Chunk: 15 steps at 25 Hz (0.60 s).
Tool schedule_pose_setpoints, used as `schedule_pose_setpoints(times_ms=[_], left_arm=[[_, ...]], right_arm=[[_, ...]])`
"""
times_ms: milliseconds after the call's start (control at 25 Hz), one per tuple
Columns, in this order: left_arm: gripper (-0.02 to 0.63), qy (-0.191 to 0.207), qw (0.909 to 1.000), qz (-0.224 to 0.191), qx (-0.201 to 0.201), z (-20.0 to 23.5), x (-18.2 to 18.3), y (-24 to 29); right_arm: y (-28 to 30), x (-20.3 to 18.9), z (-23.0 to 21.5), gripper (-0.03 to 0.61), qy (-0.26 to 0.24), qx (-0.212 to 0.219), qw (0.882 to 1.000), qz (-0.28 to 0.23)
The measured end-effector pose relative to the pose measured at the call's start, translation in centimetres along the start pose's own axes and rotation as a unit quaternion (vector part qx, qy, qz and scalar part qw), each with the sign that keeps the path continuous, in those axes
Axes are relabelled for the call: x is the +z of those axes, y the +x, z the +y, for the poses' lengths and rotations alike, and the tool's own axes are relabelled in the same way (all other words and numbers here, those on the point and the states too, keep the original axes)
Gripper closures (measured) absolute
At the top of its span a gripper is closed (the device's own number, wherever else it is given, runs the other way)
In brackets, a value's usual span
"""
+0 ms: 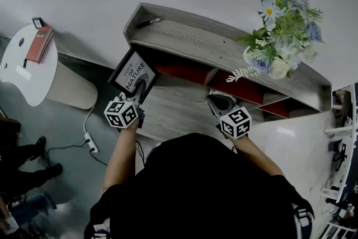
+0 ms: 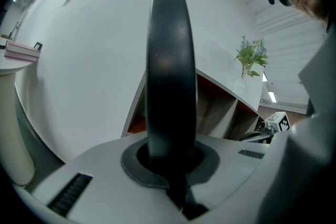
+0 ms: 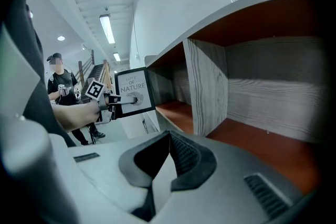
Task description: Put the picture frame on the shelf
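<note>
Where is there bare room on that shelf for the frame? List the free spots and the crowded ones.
Free: the shelf top between the pen and the flower vase. The red-floored compartments on either side of the divider look empty. Crowded: the top's right end, around that vase. The left gripper holds the picture frame.

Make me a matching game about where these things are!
Things:
1 picture frame
2 flowers
3 red book
4 black pen

Places:
A on the round white table
B right end of the shelf top
C in the left hand-held gripper
D left end of the shelf top

Pairs: 1-C, 2-B, 3-A, 4-D
</note>
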<state>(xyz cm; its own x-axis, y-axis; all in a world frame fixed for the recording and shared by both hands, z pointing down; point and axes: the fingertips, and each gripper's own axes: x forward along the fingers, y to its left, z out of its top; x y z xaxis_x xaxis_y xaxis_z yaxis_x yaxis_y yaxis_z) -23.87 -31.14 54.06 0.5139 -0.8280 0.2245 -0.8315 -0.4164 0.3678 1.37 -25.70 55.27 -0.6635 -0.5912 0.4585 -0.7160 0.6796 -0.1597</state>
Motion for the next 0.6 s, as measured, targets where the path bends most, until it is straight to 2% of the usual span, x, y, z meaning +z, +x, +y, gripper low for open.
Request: schedule_pose_setpoints(times_ms=[600], left_arm=[[0.586,-0.006,1.0000,0.002,-0.005,-0.46,-0.61,0.13]], right_arm=[[0.93,-0.16,-0.46,0.565,0.003,0.007,1.000,0.007]])
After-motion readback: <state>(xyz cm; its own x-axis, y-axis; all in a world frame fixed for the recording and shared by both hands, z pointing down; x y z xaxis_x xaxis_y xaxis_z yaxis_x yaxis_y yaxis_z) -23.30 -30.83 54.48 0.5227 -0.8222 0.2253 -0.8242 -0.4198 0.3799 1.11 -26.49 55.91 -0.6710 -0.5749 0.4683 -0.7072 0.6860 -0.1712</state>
